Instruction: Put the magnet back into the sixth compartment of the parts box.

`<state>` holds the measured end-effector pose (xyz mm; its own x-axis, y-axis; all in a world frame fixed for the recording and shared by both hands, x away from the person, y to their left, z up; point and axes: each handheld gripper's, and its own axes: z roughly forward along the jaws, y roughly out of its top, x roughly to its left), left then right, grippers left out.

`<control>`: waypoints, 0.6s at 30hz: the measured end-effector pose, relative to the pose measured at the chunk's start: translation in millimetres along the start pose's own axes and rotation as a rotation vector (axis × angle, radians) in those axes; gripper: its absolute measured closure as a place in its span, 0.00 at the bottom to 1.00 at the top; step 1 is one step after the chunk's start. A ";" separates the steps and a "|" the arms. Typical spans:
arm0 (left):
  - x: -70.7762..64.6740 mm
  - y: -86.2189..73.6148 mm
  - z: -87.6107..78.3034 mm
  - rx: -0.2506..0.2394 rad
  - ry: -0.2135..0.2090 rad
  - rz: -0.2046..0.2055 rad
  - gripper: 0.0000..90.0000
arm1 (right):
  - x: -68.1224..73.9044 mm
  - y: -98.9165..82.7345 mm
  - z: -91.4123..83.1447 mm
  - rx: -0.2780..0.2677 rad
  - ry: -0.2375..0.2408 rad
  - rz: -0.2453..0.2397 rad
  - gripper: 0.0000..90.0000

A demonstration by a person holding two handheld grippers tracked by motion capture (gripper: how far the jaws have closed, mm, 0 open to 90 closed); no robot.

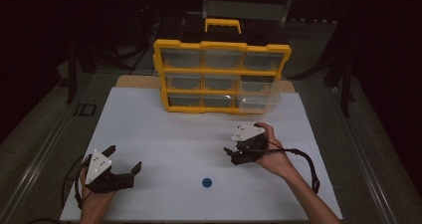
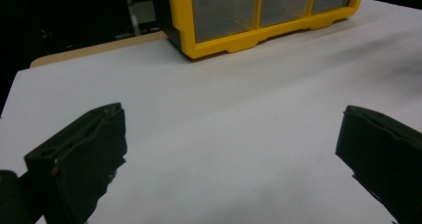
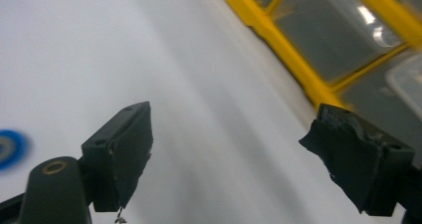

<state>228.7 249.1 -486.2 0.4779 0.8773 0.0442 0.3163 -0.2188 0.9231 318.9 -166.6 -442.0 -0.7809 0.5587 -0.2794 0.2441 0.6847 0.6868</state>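
Right gripper point(image 1: 233, 153), jaws spread and empty, hovers over the table point(image 1: 149, 134); blue disc point(image 1: 207, 182) lies just below-left of it, nearer than to the left gripper point(image 1: 124, 159), also spread.

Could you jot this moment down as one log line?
left tool: open, empty | right tool: open, empty | blue disc: on table, untouched | drawer: pulled out

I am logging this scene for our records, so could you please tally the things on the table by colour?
Yellow: 1, the drawer organiser
Blue: 1, the small round piece
Black: 2, the left gripper and the right gripper, both with jaws apart
Total: 4
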 end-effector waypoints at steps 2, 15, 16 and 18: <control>0.1 -0.1 -0.3 0.000 0.002 0.000 0.00 | -0.5 0.9 0.7 -0.001 0.035 0.016 0.18; 0.5 0.1 -1.5 -0.004 0.000 0.001 0.00 | 2.7 1.6 3.8 0.011 0.164 0.070 0.18; 0.6 0.1 -1.6 -0.004 0.001 0.001 0.00 | 2.9 1.6 4.1 0.011 0.168 0.070 0.18; 0.8 0.1 -1.6 -0.005 0.002 0.000 0.00 | 3.4 1.7 4.9 0.015 0.177 0.072 0.18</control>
<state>227.8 250.5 -485.4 0.4761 0.8782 0.0446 0.3124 -0.2163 0.9250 319.5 -161.2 -445.2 -0.8498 0.5163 -0.1064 0.3106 0.6535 0.6903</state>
